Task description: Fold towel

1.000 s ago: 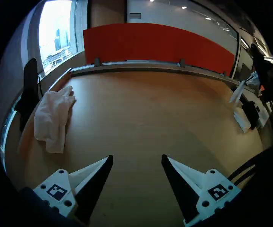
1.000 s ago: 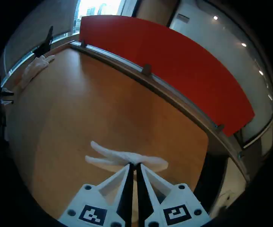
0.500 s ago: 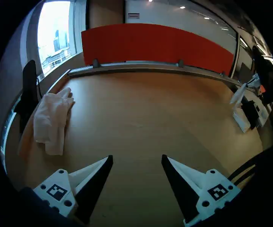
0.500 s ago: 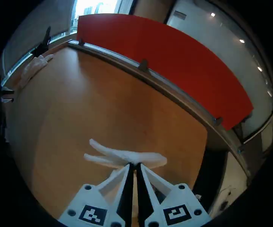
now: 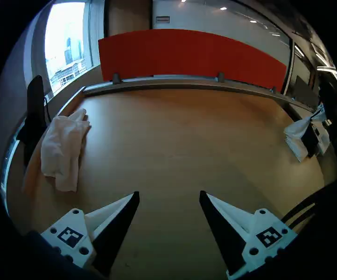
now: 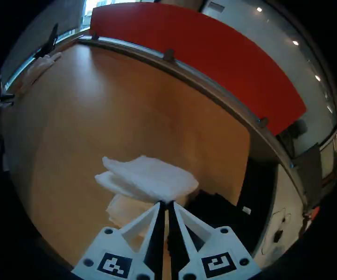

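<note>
Grips a white, thickly folded terry towel (image 6: 146,179) by its near edge in the right hand-held gripper (image 6: 166,204), fingers drawn almost together with the cloth pinched between them. Carries it just above the near right corner of the pale wooden tabletop (image 6: 122,102), over a second pale piece of cloth (image 6: 119,208) underneath. Cannot tell whether that is a hanging layer of the same towel or another one already folded. Appears in the left gripper view as a white bundle (image 5: 300,133) at the far right edge of the tabletop (image 5: 178,135), beside dark objects too blurred to name.

Holds the left hand-held gripper (image 5: 168,195) spread wide and empty, low over the near part of the wood, pointing toward the long red partition panel (image 5: 192,51) at the back.

Leaves a crumpled white towel (image 5: 65,148) in a loose heap near the left edge, well apart from both grippers, close to a black chair back (image 5: 34,105) and a bright window (image 5: 68,42). Shows up again as a small pale heap (image 6: 38,65) at the far corner in the right gripper view.

Looks finished with the folding of the towel in the right grip, with only setting it down and letting go to follow. Looks not yet begun on the crumpled one, which probably needs fetching, spreading flat and folding. Roughly midway, then, if these are the only towels.
</note>
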